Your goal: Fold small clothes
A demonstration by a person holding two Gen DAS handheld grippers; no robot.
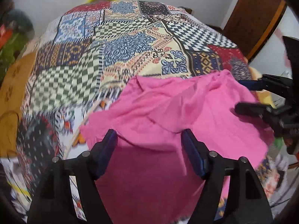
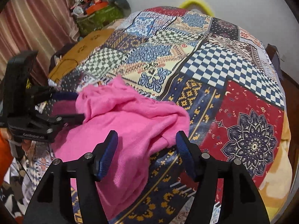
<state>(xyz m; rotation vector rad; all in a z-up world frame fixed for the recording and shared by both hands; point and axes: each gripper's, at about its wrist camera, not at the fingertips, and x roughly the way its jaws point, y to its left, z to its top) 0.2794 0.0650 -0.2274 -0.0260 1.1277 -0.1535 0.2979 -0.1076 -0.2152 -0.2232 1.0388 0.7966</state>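
A pink garment (image 1: 168, 112) lies crumpled on the patterned patchwork bedspread (image 1: 112, 56). My left gripper (image 1: 149, 140) is open just above its near edge, with cloth between and below the blue pads. In the right wrist view the garment (image 2: 130, 115) lies left of centre on the bedspread (image 2: 243, 112). My right gripper (image 2: 146, 141) is open over the garment's right corner. The right gripper also shows in the left wrist view (image 1: 241, 97), open at the garment's right side. The left gripper shows in the right wrist view (image 2: 80, 105), open at the garment's left edge.
A brown cushion (image 2: 84, 44) lies at the bed's left side. A pile of bags and clothes (image 2: 101, 9) sits in the far corner by a pink curtain (image 2: 37, 18). A wooden door frame (image 1: 256, 18) stands at the right. A yellow object (image 2: 196, 3) lies behind the bed.
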